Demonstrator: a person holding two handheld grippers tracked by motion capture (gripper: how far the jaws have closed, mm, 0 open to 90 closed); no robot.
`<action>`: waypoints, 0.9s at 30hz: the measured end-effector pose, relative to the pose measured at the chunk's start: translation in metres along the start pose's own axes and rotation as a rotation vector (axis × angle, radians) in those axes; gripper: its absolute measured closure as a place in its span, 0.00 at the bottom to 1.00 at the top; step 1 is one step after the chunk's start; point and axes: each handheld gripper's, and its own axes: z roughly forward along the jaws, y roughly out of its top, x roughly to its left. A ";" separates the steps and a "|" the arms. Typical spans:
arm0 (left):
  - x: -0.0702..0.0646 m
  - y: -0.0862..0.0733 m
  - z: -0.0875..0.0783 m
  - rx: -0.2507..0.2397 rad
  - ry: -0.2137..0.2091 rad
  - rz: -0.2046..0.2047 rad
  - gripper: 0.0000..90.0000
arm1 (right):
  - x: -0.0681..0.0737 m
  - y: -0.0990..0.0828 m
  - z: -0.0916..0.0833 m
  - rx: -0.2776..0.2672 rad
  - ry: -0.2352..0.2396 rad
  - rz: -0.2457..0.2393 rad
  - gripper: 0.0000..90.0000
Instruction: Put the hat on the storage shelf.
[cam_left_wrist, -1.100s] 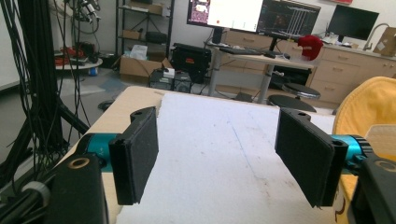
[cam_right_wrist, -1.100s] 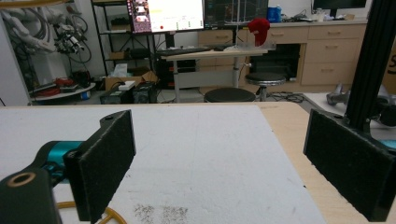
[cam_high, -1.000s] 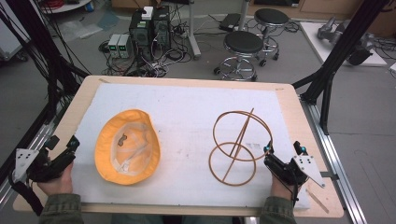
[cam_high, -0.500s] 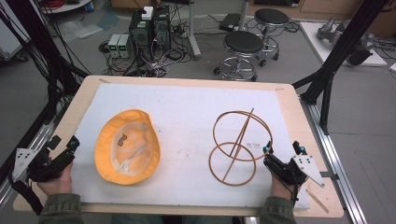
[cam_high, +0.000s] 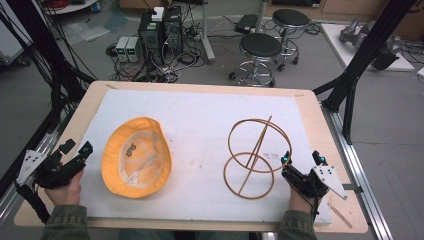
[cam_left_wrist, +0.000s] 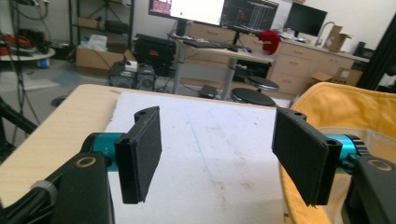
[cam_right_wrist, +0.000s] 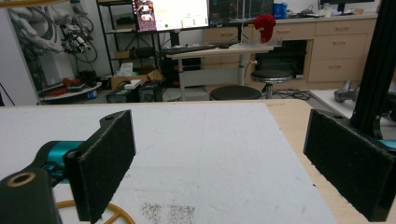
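While both hands rest at the near edge of the worktop (cam_high: 310, 107), each claw stands wide and grips nothing. Left claw (cam_high: 75, 150) sits just beside the yellow hard hat (cam_high: 136, 156), which lies upturned (inner lining showing) on the white mat (cam_high: 200, 125); its brim appears beside the right-hand jaw in the left gripper view. Right claw (cam_high: 301, 159) sits near the wire hoop frame (cam_high: 255, 155), apart from it. Hat and frame lie well apart.

high: overhead, forward-down | gripper views: low, near, facing far edge | shared: white mat (cam_high: 200, 115), probably
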 end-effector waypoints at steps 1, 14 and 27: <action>0.000 0.000 0.001 0.008 -0.014 -0.006 0.37 | 0.000 0.000 0.000 -0.001 0.000 0.000 0.09; -0.009 0.001 0.012 0.053 -0.132 -0.030 0.37 | 0.001 -0.001 0.002 0.003 0.013 0.000 0.09; -0.010 0.000 0.019 0.086 -0.192 -0.050 0.38 | 0.001 -0.001 0.003 0.006 0.020 -0.001 0.09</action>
